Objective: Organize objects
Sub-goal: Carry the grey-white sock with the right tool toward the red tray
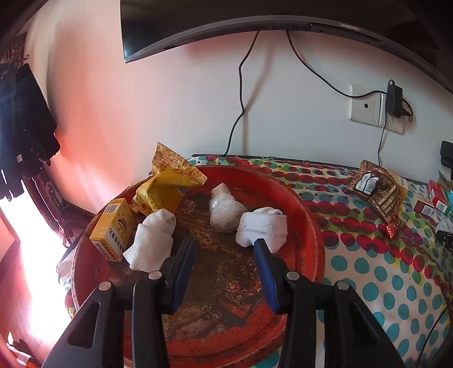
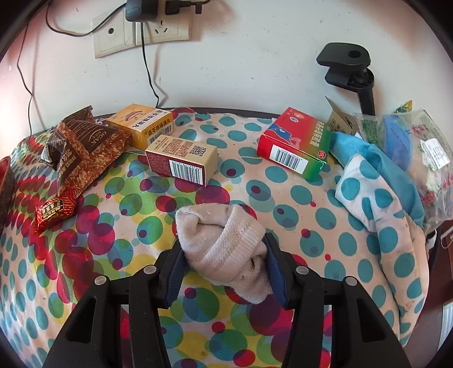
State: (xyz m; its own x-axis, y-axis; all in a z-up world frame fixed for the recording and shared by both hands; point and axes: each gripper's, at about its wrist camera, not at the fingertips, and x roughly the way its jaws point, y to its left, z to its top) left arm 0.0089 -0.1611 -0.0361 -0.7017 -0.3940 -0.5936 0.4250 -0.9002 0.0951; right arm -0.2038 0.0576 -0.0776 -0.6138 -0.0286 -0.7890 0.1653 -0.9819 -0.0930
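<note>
Right tongs tilted down, around sock

Up top in the left wrist view, the dark lower edge of a wall-mounted screen curves across the frame, two black cables trailing down the pale wall beneath it. At right, a white socket plate carries a black adapter, while dark clothing hangs at far left. Over in the right wrist view, a black clamp mount sits upper right against the wall
</note>
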